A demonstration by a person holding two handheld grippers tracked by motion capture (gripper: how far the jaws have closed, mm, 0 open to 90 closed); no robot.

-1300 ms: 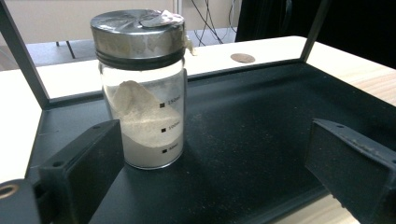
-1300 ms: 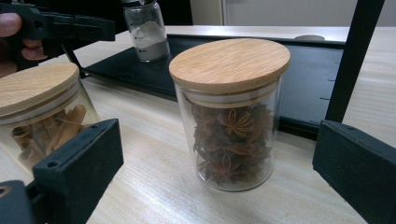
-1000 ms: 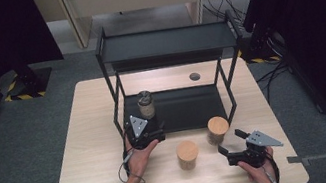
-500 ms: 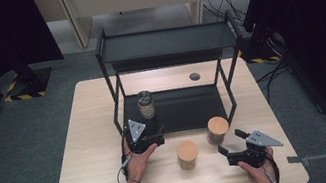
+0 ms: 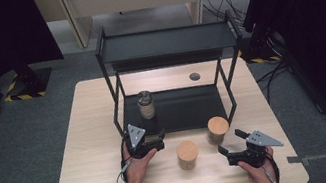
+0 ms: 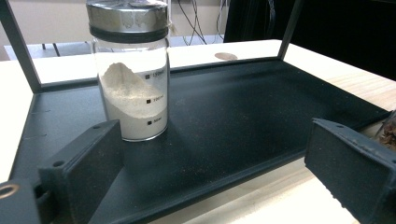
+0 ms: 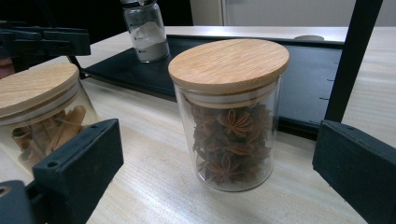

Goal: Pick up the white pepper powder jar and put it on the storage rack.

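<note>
Lining up right gripper [image 7: 219, 172] on star anise jar [image 7: 231, 121].
I'm holding both grippers wide, empty; jar sitting dead ahead, off-centre closing risks toppling it.

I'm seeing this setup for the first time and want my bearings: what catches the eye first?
A black metal two-tier shelf stands on the pale wooden table, with a steel-lidded glass jar of white powder on its lower tray. In front, on the table, stand two wooden-lidded glass jars: one of star anise and one of cinnamon sticks. The open left gripper faces the powder jar; the open right gripper faces the star anise.
</note>
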